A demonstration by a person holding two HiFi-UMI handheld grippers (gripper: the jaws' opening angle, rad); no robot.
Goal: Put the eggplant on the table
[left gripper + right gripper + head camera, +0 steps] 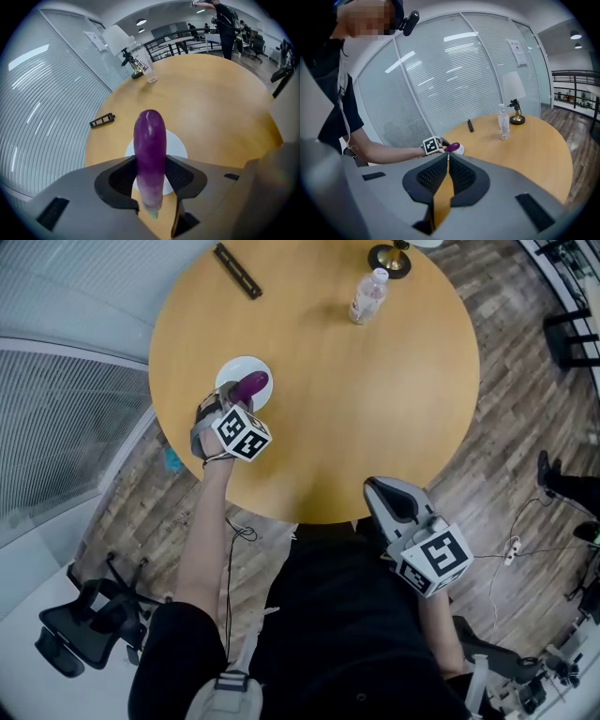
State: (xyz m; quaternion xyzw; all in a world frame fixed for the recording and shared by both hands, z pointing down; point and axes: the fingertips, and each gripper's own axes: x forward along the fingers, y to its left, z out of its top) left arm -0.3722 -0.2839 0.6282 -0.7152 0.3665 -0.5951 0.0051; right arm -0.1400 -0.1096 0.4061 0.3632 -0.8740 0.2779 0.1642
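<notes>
Two tongs differ: the left tongs (pixel 232 397) pinch the eggplant (pixel 253 383) over the white plate (pixel 239 365), while the right tongs (pixel 378 487) sit pressed together, empty. Carrying seems in hand; next, shift over bare bench (pixel 375 399), lower, release.

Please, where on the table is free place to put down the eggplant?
The wide bare table between the plate, the bottle and the near edge is free. Crowded: the far rim, with bottle, lamp base and black bar.
</notes>
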